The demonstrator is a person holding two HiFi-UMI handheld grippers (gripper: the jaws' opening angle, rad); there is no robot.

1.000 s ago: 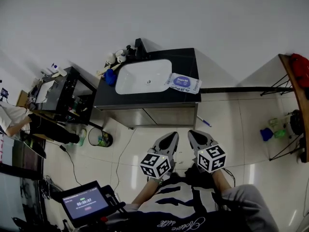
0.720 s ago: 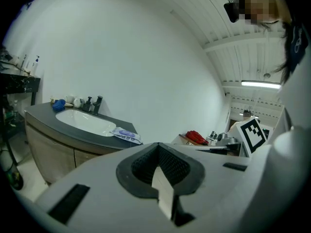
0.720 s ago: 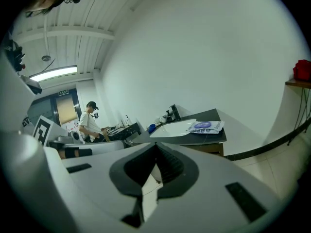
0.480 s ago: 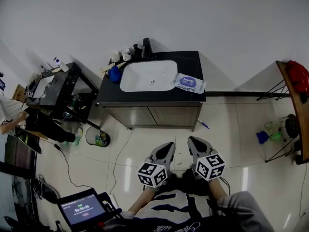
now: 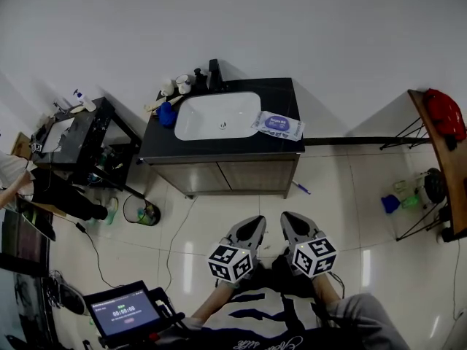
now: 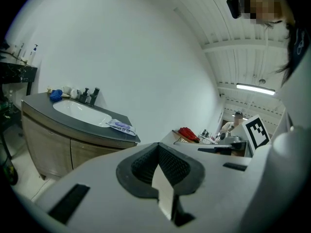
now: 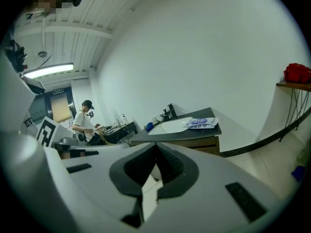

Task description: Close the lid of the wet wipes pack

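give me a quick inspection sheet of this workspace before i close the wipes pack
surface: black vanity countertop with a white oval basin.
job's things: blue-and-white soft wet wipes pack lies flat right of the basin; lid state too small to tell.
clutter: blue cloth-like item, small white items and black tap at the counter's back left.
grippers: left tongs and right tongs shut, empty, well short of the vanity.
cables: thin cable across the floor tiles.
surroundings: blue pen on floor, round bin, red item on wooden shelf, person at left edge.
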